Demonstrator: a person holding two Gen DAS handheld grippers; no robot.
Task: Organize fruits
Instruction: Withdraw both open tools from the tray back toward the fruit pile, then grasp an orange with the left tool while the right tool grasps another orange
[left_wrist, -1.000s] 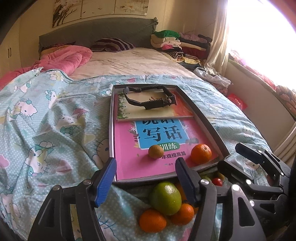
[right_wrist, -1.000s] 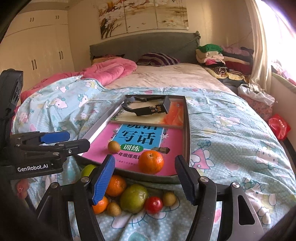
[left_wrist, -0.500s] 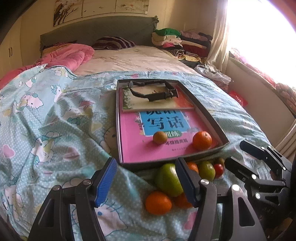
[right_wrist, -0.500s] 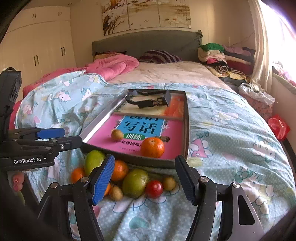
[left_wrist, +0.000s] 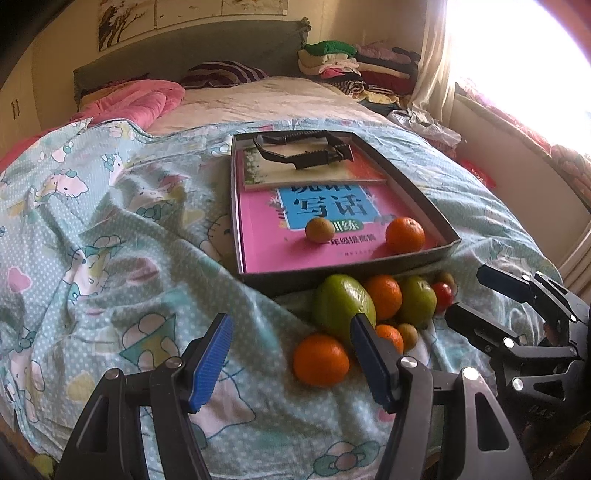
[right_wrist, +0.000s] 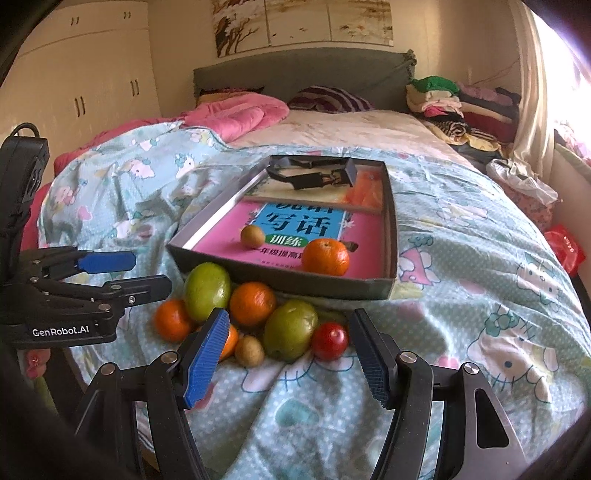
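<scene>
Fruit count: 9 total. In the tray (right_wrist: 280, 284): 1 orange (right_wrist: 325, 256) near the front right corner, 1 small brown round fruit (right_wrist: 252, 236) left of it, apart from each other. Both sit on a pink book (right_wrist: 354, 236). On the blanket (right_wrist: 480, 280), just in front of the tray's front wall: 7 pieces bunched together and touching. That's 3 oranges, the left orange (right_wrist: 170, 319), the middle orange (right_wrist: 252, 303) and a third orange (right_wrist: 228, 342) half hidden behind the right tongs' left finger, plus 2 green fruits, the big green fruit (right_wrist: 207, 286) and the smaller green fruit (right_wrist: 290, 329), 1 red tomato (right_wrist: 330, 340), and 1 small brown fruit (right_wrist: 249, 350).

Also in the tray: 2 books, the pink one with a second book (left_wrist: 314, 170) lying on its far end, and 1 black clip tool (right_wrist: 314, 173) on top.

Readable text: "GenRobot.AI" in white on the left tongs' body, seen from the right wrist view. Pink book cover has large Chinese characters on a blue panel. Blanket has a cartoon cat print.

Left tongs (left_wrist: 291, 358): open, holding nothing, low over the blanket, with the left orange just beside the right finger. Right tongs (right_wrist: 288, 354): open, holding nothing, spread around the near side of the fruit pile, not touching any fruit that I can tell.
</scene>
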